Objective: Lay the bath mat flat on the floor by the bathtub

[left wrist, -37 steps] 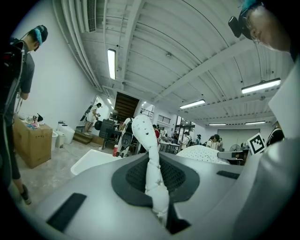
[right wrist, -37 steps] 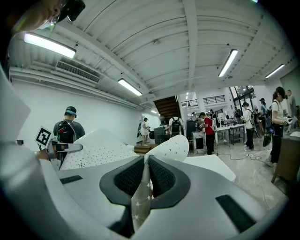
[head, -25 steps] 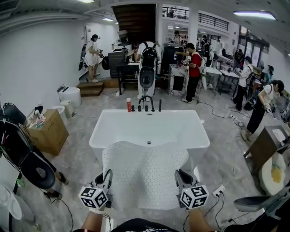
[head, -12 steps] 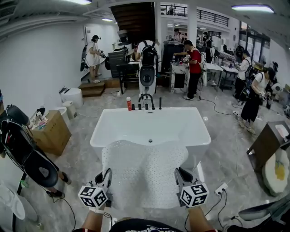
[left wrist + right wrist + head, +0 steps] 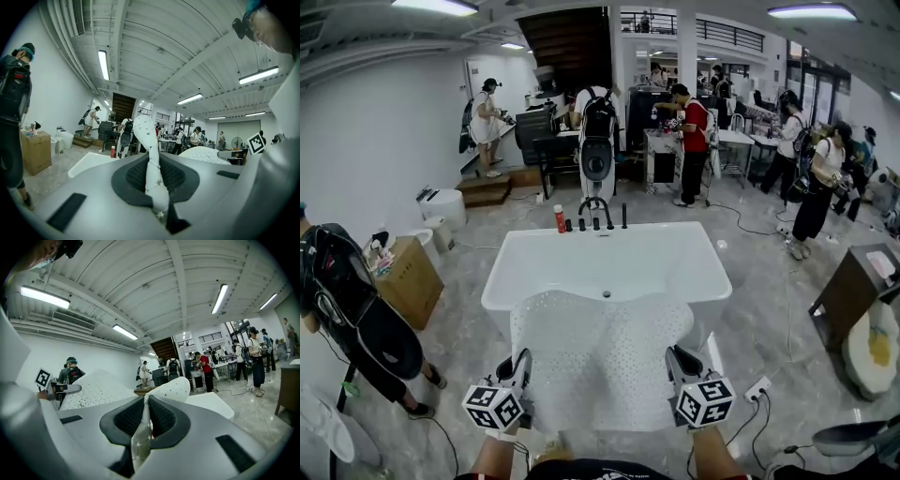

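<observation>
Two tools are being counted, the left tool [image 5: 522,362] and the right tool [image 5: 676,359], with one bath mat [image 5: 600,356], one bathtub [image 5: 675,258], one red bottle [image 5: 560,219] and one cardboard box [image 5: 411,278].

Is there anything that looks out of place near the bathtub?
Yes. The bath mat is not on the floor: its far end seems to lie over the near rim of the bathtub, while the left claw and right claw each pinch a near corner, holding it up.
</observation>
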